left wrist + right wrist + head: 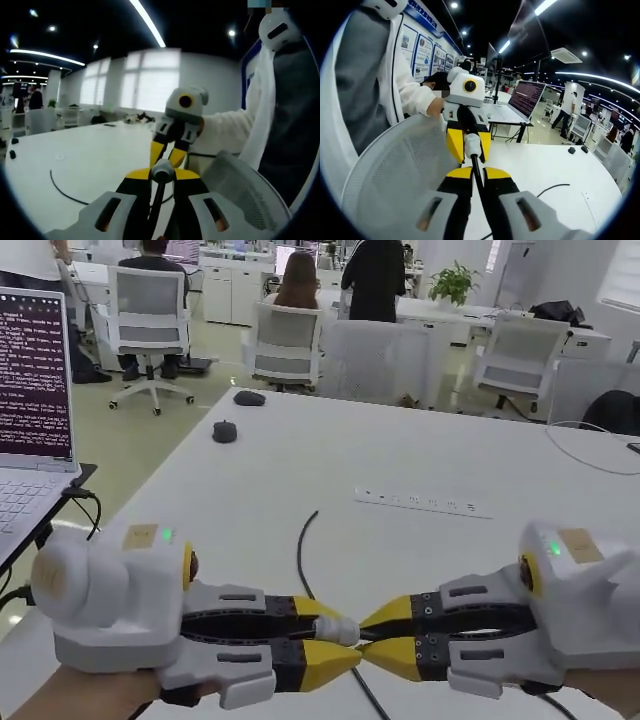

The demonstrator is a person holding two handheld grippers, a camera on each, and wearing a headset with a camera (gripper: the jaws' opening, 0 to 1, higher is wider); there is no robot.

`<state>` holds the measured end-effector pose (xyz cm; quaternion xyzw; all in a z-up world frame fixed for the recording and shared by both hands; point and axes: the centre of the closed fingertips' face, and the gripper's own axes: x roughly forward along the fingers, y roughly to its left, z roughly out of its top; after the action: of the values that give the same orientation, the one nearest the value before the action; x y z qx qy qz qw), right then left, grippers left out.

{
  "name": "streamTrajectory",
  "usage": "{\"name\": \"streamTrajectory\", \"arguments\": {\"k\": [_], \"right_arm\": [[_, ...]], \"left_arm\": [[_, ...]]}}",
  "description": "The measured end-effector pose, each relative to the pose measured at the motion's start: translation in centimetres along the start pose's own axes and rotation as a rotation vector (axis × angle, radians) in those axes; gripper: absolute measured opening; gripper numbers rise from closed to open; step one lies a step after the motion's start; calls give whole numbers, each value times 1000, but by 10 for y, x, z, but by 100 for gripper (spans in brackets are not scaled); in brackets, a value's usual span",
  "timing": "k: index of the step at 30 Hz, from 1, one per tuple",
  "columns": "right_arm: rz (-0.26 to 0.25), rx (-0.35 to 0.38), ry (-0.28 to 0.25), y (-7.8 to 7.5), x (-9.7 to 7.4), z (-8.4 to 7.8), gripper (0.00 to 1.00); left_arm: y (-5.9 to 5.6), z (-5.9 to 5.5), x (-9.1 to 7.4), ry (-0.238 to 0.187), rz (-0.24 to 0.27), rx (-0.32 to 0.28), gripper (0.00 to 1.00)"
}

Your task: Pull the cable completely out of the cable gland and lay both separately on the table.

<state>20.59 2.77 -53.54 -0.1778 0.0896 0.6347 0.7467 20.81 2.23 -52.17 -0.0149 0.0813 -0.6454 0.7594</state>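
my left gripper (342, 642) is clenched on the white cable gland (471, 145), and my right gripper (372, 637) is clamped on the black cable (300, 560) right beside it. the two sets of yellow tips are nearly touching, held above the white table (450, 460).

the cable is not yet out of the gland. the main risk, i think, is a slip. the gland is small and round, so a skewed pull could roll it out of my left jaws. the cable could also slide through my right pads instead of coming free. if the gland's seal grips tight, a hard tug could whip the loose length across the table.

the yellow tips cover most of the gland, so i can't tell how much cable sits inside it. the cable's lower run is cut off at the bottom of the head view.
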Motion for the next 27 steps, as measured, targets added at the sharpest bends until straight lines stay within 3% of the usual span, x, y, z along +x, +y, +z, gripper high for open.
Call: {"name": "streamTrajectory", "arguments": {"k": [21,27], "right_arm": [[-77,61,8,-13,-24,-20,5],[-95,77,31,-12,-32,-30,4]], "left_arm": [[10,5,-6,-23,45,-8,16],[15,15,-13,-82,65,-38,16]]}}
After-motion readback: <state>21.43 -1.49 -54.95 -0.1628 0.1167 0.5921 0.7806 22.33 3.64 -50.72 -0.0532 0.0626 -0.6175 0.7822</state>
